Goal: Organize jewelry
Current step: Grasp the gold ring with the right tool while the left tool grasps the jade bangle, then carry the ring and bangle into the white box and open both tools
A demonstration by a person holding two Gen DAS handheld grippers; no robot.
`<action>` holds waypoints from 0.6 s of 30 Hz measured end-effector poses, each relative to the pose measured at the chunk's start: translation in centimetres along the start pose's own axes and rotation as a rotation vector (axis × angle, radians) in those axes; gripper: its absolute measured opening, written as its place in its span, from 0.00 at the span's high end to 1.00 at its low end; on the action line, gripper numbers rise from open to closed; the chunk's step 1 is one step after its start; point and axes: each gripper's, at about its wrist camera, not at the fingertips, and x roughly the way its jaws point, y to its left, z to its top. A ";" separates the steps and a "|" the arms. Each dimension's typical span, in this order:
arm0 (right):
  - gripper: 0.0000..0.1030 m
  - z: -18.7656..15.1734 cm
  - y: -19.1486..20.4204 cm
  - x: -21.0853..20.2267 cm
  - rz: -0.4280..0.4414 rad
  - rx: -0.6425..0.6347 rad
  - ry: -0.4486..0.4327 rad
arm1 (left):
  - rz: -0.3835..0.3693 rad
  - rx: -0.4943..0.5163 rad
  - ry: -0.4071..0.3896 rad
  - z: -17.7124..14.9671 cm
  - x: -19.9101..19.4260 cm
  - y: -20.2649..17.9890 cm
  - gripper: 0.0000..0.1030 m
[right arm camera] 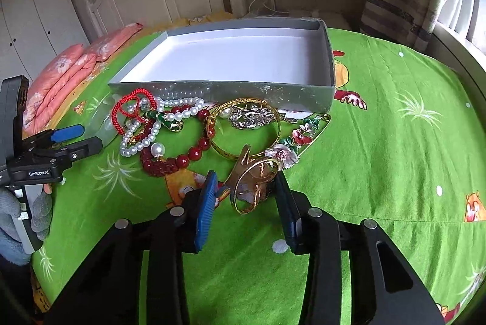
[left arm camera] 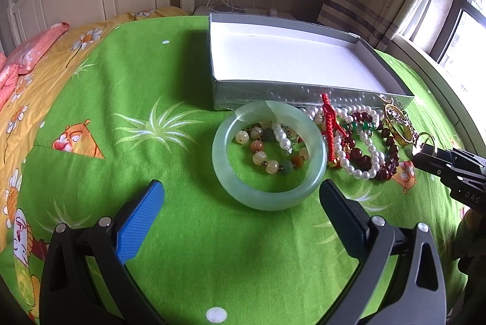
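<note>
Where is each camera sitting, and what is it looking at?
Left wrist: sits on the left gripper, looking down past its wide-apart fingers at the jade bangle; the right gripper's tip shows at the right edge.
Right wrist: sits on the right gripper, looking at the gold ring piece between its fingers; a gloved hand holds the left gripper at the left edge.
Both share: the silver box, the jewelry pile, the green bedspread.
</note>
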 end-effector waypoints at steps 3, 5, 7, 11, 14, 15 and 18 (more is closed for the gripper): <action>0.62 -0.1 0.0 -0.3 0.005 0.004 -0.018 | -0.001 -0.005 0.000 0.1 -0.1 0.0 0.03; 0.62 -0.2 -0.1 -0.3 0.008 0.011 -0.022 | 0.005 0.012 0.010 0.5 0.2 -0.3 0.03; 0.63 -0.2 0.0 -0.4 0.011 0.015 -0.026 | 0.027 0.050 0.027 0.8 0.8 -1.0 0.03; 0.62 -0.4 0.1 -0.6 0.009 0.013 -0.037 | 0.065 0.119 0.046 2.0 2.2 -2.4 0.03; 0.63 -0.5 0.1 -0.8 0.009 0.013 -0.050 | 0.040 0.144 0.042 3.0 2.8 -3.0 0.18; 0.63 -0.5 0.1 -0.9 0.011 0.014 -0.055 | 0.050 0.160 0.041 3.3 2.9 -3.4 0.24; 0.63 -0.6 0.1 -1.2 0.015 0.015 -0.070 | 0.055 0.170 0.031 3.0 2.9 -4.2 0.24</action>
